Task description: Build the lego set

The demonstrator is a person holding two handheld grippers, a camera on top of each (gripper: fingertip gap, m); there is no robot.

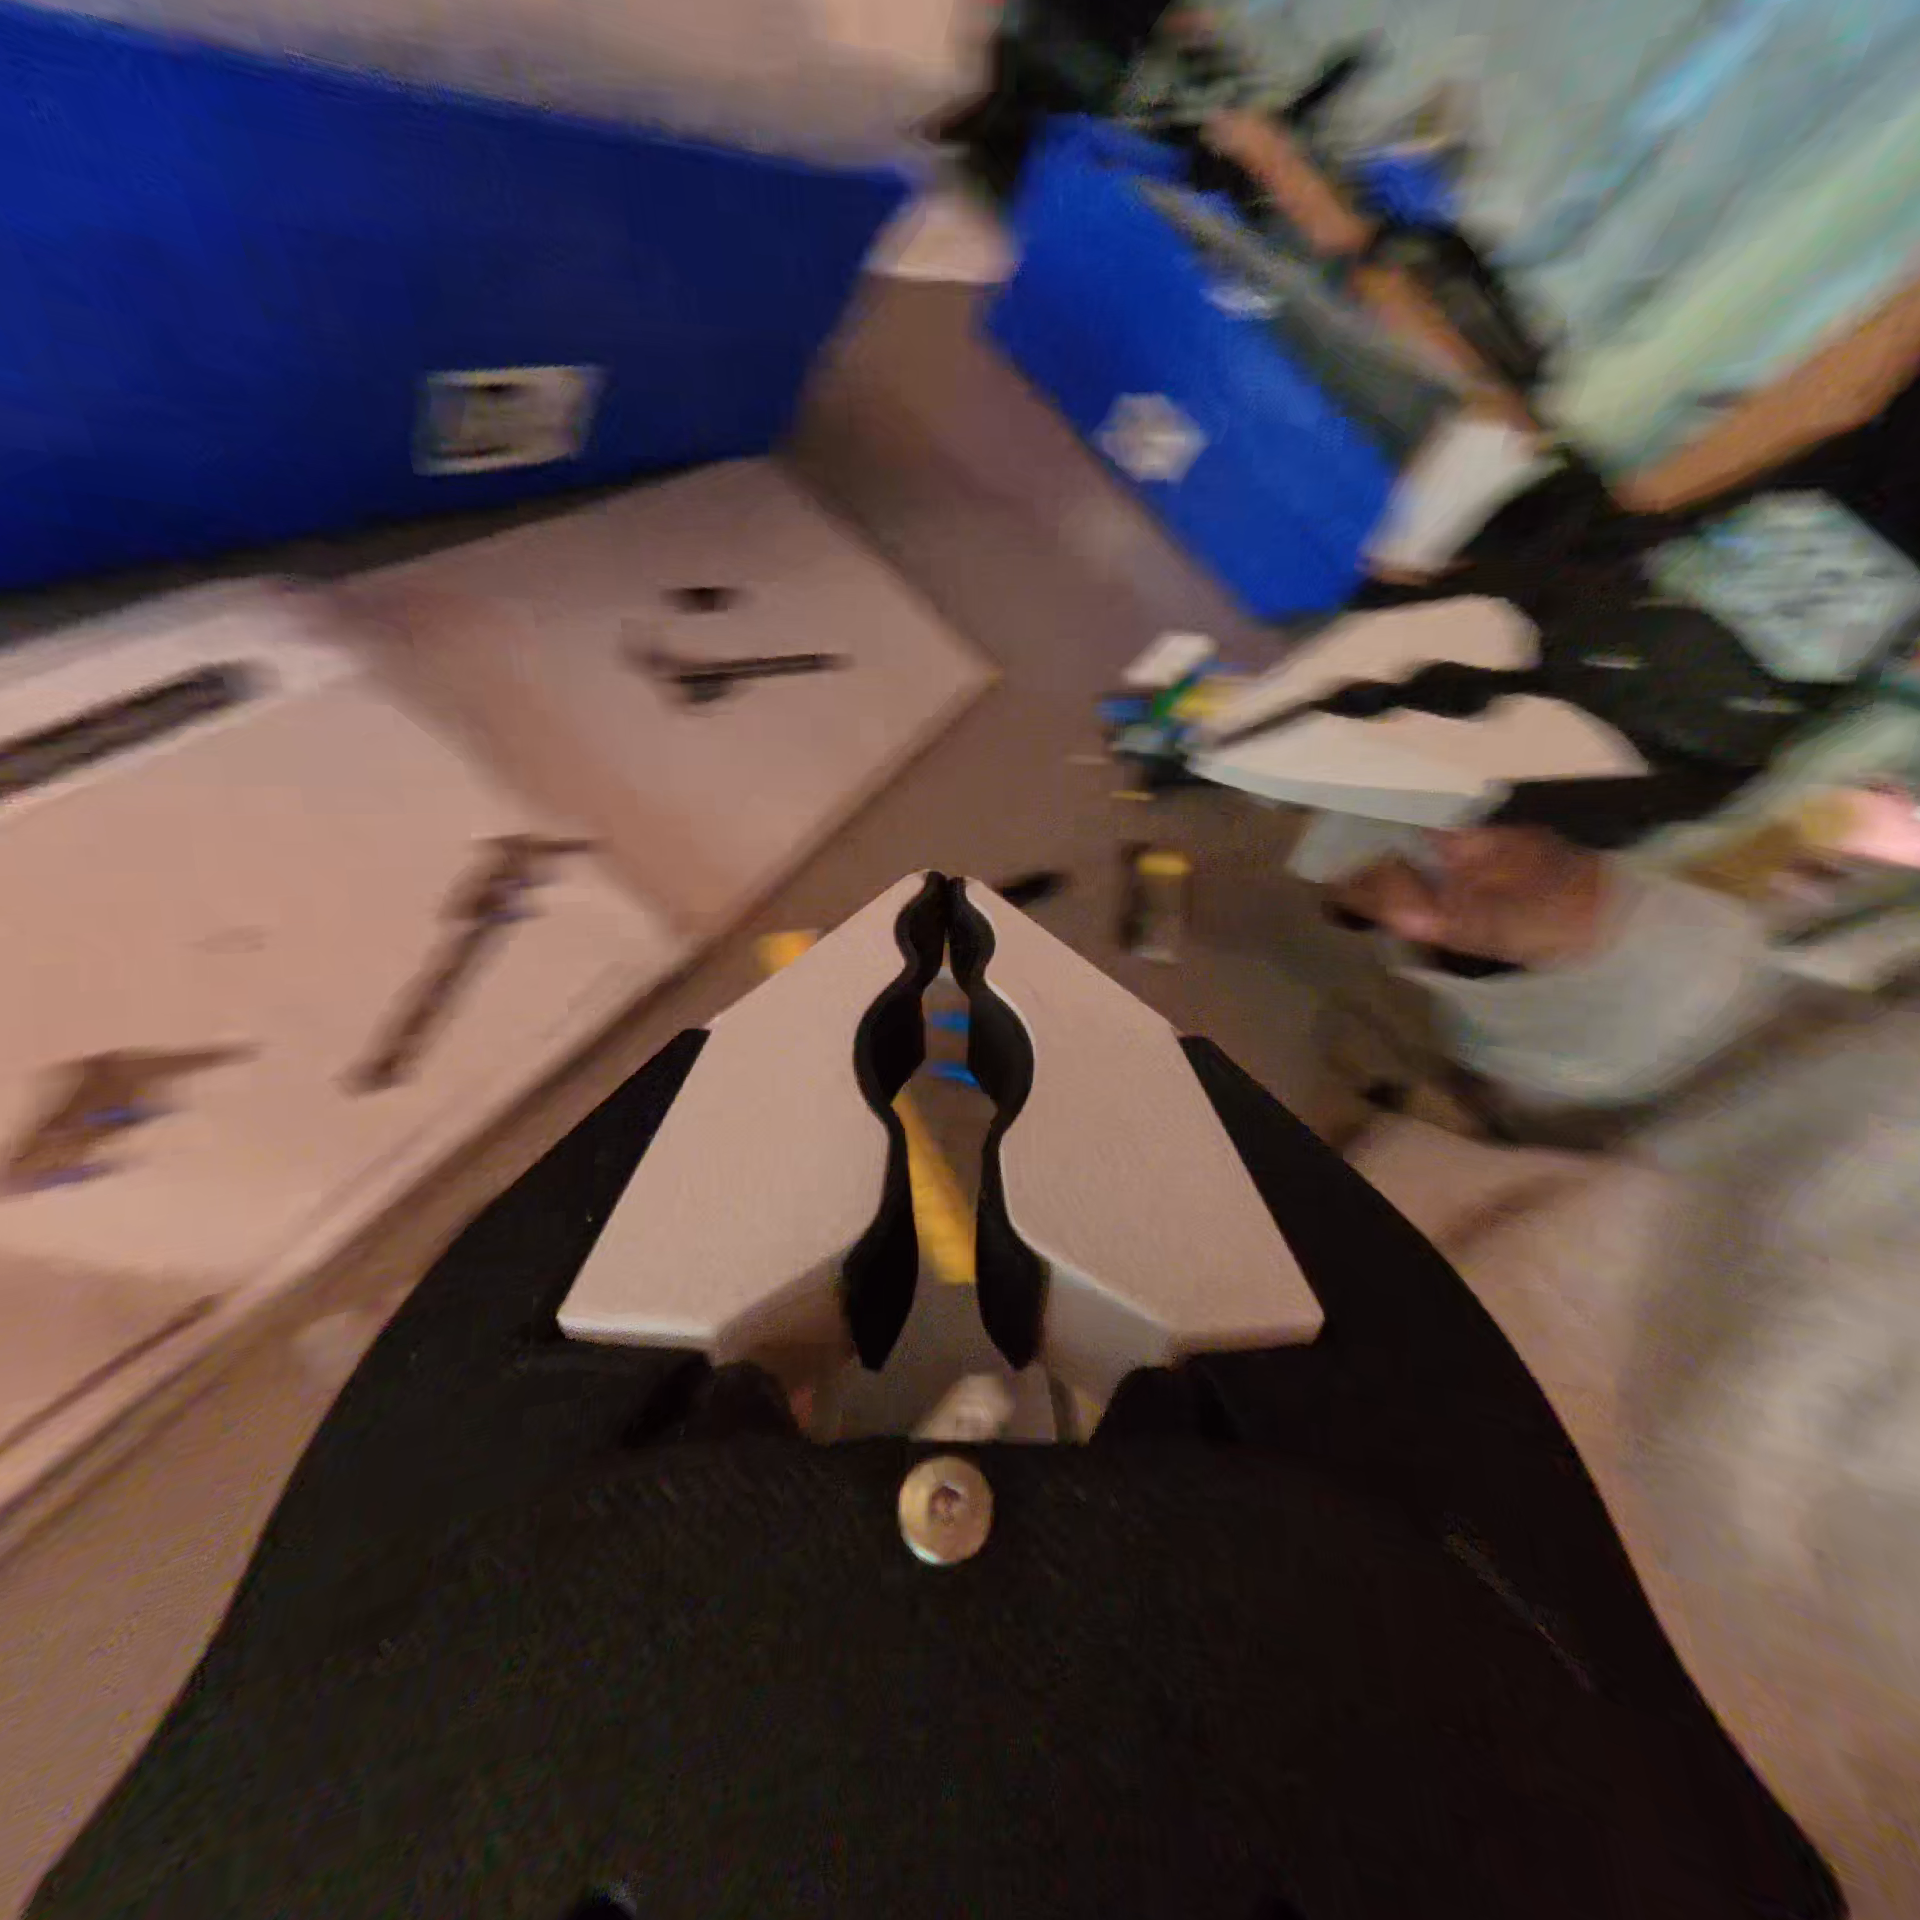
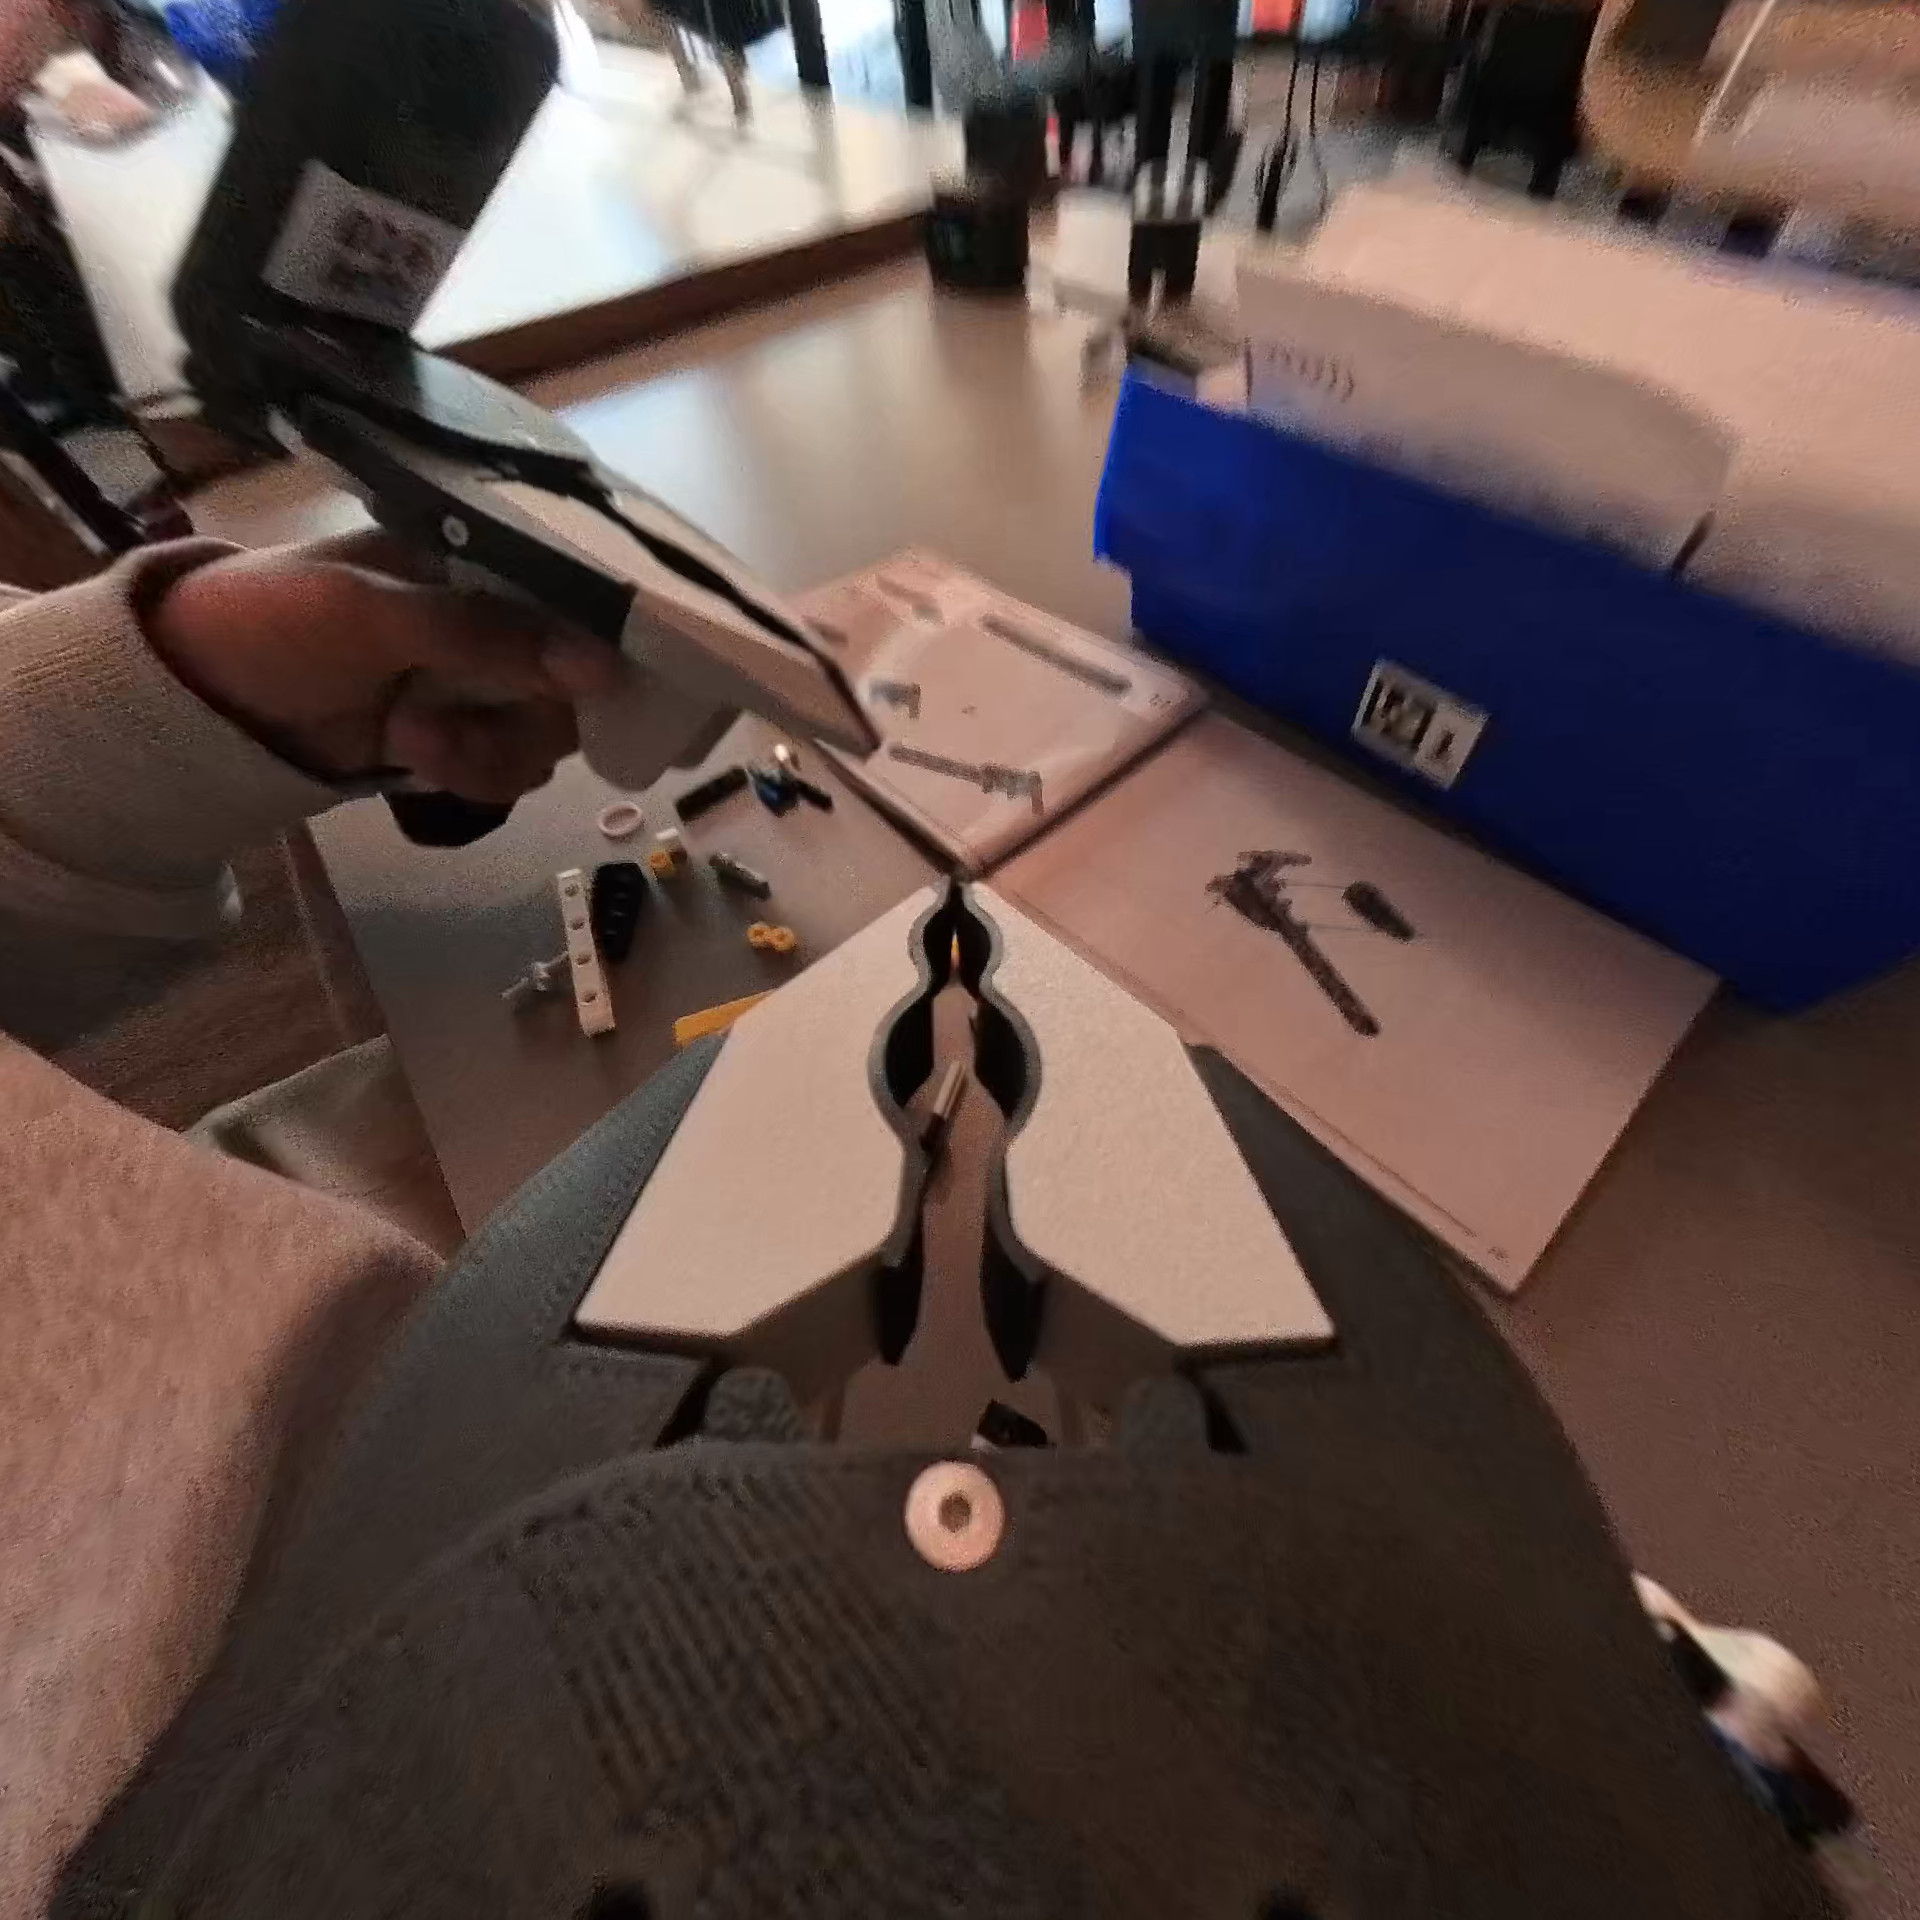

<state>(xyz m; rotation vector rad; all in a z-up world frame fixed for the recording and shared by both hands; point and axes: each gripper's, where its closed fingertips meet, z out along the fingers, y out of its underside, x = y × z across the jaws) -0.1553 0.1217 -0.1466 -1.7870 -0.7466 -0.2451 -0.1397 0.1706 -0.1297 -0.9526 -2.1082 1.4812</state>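
Note:
My left gripper (image 1: 940,888) is shut with nothing visible between its tips, and hovers over the brown table. A yellow piece (image 1: 933,1174) and a bit of blue show through its finger gap. In the right wrist view it (image 2: 857,727) hangs above loose Lego pieces: a white beam (image 2: 582,956), a black piece (image 2: 618,904), a white ring (image 2: 620,821) and small yellow pieces (image 2: 774,935). My right gripper (image 2: 954,894) is shut, low over the table. A yellow piece (image 2: 717,1016) pokes out beside it. It also shows in the left wrist view (image 1: 1195,727), next to blurred coloured pieces (image 1: 1153,707).
An open instruction booklet (image 2: 1299,987) lies on the table past both grippers, also in the left wrist view (image 1: 364,831). A blue box (image 2: 1558,727) stands behind it, with a second blue box (image 1: 1174,364) to the right. A sleeved hand (image 2: 312,665) holds the left gripper.

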